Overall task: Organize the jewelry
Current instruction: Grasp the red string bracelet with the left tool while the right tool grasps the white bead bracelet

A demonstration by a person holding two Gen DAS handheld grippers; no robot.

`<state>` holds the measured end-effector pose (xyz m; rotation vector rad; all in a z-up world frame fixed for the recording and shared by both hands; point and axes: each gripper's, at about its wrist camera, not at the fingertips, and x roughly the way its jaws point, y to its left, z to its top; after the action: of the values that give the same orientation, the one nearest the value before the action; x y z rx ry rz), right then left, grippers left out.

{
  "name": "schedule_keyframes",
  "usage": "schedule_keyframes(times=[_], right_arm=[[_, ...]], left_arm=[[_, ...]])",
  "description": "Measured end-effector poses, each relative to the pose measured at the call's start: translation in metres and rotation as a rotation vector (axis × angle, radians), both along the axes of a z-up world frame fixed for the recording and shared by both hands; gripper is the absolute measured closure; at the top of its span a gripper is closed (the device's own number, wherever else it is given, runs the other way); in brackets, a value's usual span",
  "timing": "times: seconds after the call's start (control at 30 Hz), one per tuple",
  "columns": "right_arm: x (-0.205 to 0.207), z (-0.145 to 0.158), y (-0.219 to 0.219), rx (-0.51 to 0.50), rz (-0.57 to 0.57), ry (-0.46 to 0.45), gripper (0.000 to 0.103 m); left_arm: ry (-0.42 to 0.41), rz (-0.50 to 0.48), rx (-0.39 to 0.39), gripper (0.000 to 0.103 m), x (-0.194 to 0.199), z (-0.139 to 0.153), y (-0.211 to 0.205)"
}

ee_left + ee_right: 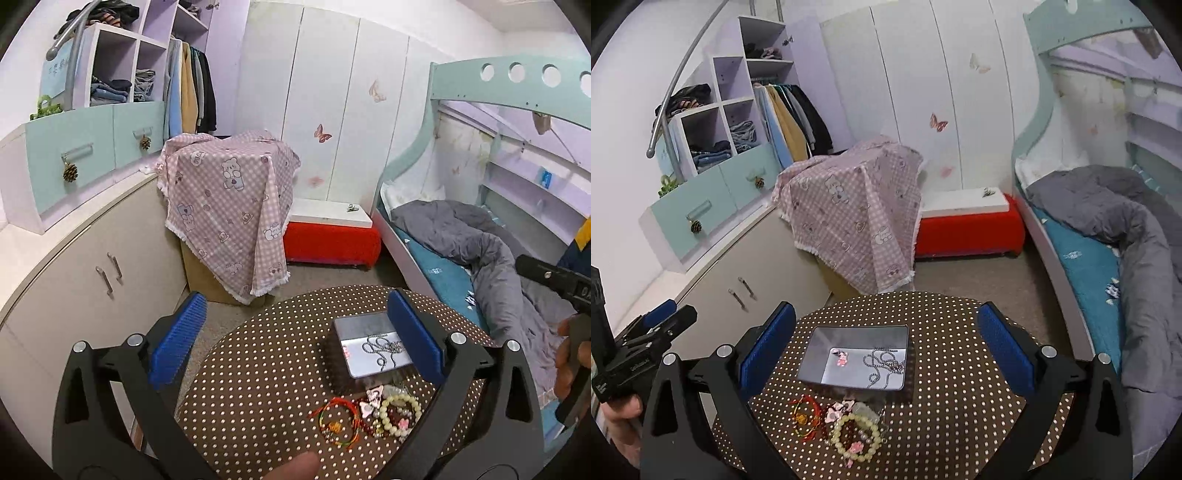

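Your metal tin (820, 354) sits open on the round table (942, 424), which wears a brown cloth dotted white. Inside the tin: a silver ball chain (882, 363) coiled loosely against the right side, and a small pink charm (842, 360) near the middle of the shiny floor. The tin is rectangular with low walls and a reflective bottom. Just in front of it, on the cloth, lies the unsorted heap: a cream bead bracelet (857, 437) with smooth round beads, a red and yellow cord bracelet (805, 415) to its left, pink bow-shaped pieces (833, 413) and a clear bag (864, 408) between heap and tin. Your left gripper (295, 339) hangs above the table with its blue ribbed pads spread wide, nothing between them, touching nothing; the tin shows past its right pad. Your right gripper (886, 347) is likewise spread wide and empty, hovering over the tin and heap.
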<state>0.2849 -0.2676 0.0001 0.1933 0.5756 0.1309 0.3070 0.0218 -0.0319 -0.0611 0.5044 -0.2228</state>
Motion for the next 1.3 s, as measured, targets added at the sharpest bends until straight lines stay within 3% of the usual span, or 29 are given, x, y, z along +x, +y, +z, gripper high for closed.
schedule_keyframes(times=[0.3, 0.63, 0.77, 1.03, 1.3], right_arm=[[-0.041, 0.011, 0.013, -0.044, -0.016, -0.060, 0.008], [-0.064, -0.007, 0.021, -0.106, 0.067, -0.085, 0.008], [-0.069, -0.024, 0.014, -0.080, 0.065, -0.062, 0.008], [-0.063, -0.071, -0.001, -0.032, 0.029, 0.067, 0.008], [-0.053, -0.100, 0.002, -0.073, 0.033, 0.158, 0.008]], left_arm=[[-0.024, 0.029, 0.006, 0.007, -0.030, -0.003, 0.011], [0.008, 0.110, 0.026, 0.007, -0.064, -0.025, 0.001], [0.058, 0.114, 0.072, 0.007, -0.064, -0.044, -0.006], [0.177, 0.069, 0.111, 0.007, -0.051, -0.089, -0.014], [0.299, 0.029, 0.166, 0.007, -0.023, -0.138, -0.031]])
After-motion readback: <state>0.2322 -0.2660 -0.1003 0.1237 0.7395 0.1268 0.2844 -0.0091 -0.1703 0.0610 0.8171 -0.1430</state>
